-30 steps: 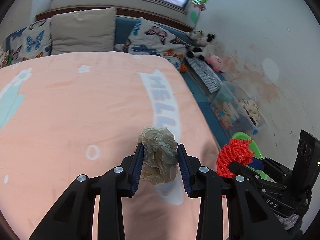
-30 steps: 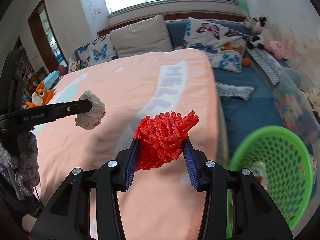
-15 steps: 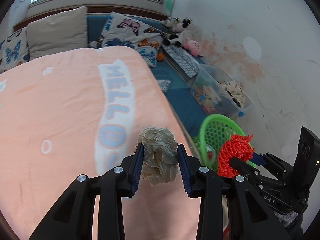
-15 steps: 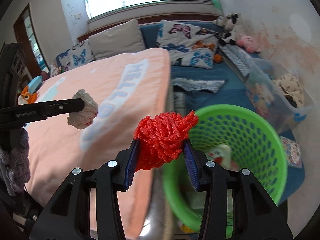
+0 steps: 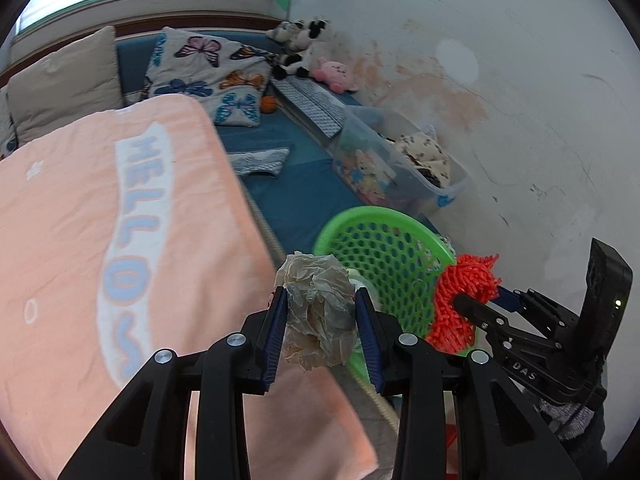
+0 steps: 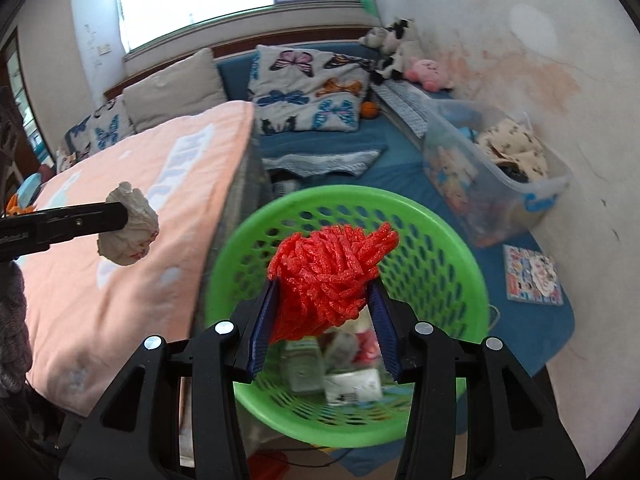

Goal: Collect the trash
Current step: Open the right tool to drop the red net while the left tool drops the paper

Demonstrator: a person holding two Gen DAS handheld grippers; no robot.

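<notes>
Both grippers have swung off the bed toward the basket since a second ago; the basket, then at the right edge of the right wrist view, now fills its centre.

Right gripper (image 6: 322, 312): jaws clenched on the red shaggy wad (image 6: 328, 276), which hangs over the open mouth of the green basket (image 6: 460, 264), centre of frame. Bottles and wrappers already lie in the basket bottom, lower centre.

Left gripper (image 5: 320, 320): jaws clenched on the crumpled paper ball (image 5: 318, 308). In the left wrist view the ball sits lower centre, above the blanket's edge and just short of the basket rim (image 5: 360, 216), not yet over the opening.

Judgement: the right wad looks ready to drop; release it with the jaws centred over the mouth, not near the rim, since a light, fluffy wad may cling to a pad. The left ball needs more travel toward frame right before opening, or it may fall onto the bed (image 5: 80, 220) or the floor gap.

Beyond: clear storage bin (image 6: 500, 184), pillows, plush toys by the wall.
</notes>
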